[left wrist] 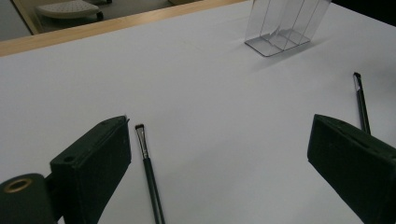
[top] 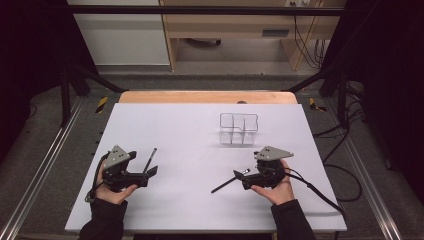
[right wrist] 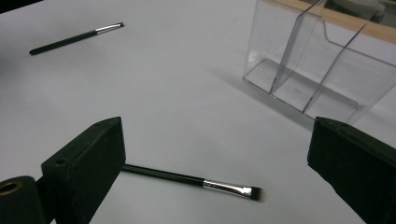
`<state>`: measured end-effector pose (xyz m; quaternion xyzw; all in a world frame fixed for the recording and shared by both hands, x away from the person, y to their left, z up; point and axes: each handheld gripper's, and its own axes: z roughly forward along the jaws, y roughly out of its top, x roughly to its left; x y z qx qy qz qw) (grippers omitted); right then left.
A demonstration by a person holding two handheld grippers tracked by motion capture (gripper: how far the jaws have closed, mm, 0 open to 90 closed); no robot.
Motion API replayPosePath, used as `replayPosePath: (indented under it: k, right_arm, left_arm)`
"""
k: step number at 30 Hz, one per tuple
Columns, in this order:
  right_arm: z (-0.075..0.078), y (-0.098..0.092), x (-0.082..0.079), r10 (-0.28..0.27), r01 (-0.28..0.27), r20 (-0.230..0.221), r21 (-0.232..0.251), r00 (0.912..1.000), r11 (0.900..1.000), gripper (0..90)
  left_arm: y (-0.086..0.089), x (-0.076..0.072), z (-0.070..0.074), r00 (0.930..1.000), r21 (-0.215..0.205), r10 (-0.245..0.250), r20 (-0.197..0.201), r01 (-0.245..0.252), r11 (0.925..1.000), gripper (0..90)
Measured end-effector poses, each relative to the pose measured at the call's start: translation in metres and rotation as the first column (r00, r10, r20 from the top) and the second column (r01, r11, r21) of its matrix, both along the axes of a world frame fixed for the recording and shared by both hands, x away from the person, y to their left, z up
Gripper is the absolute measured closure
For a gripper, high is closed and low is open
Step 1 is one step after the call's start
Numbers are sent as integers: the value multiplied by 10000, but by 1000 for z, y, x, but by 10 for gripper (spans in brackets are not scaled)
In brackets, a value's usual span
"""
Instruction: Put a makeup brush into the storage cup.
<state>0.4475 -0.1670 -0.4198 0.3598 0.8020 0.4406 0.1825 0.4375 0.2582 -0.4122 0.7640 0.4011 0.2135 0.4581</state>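
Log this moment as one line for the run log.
left gripper: open, beside left brush | right gripper: open, over right brush | clear organizer: empty, upright

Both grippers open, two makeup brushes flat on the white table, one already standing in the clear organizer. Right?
Not quite: the clear organizer is empty, as the right gripper view shows. Both brushes lie flat on the white table, and the left gripper and right gripper are open.

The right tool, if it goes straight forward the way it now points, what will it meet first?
Probably the small brush lying on the white table just ahead of the open right tool. The clear organizer stands farther on, toward the right of that line; depth is hard to judge.
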Motion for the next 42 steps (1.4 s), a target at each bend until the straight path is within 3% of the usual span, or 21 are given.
replayPosePath:
  k: [15,22,32,37,42]
  right_arm:
    - [-20,21,5,619,-677,-713,-817,9955,9944,40]
    - [-29,28,8,755,-848,-946,-985,9926,9915,39]
    - [-45,38,11,1112,-1366,-1622,-1552,9805,9784,54]
    - [-55,44,13,1212,-1600,-1948,-1978,9733,9671,57]
    - [-60,47,14,1317,-1737,-1956,-2161,9718,9608,63]
  left_arm:
    - [1,0,2,10000,-43,51,67,-51,10000,52]
    - [1,0,2,10000,-41,57,59,-57,10000,52]
    - [1,0,2,10000,-25,18,62,-18,10000,52]
    - [1,0,2,10000,-2,8,75,-8,10000,53]
    - [0,-1,2,10000,8,-12,68,12,10000,53]
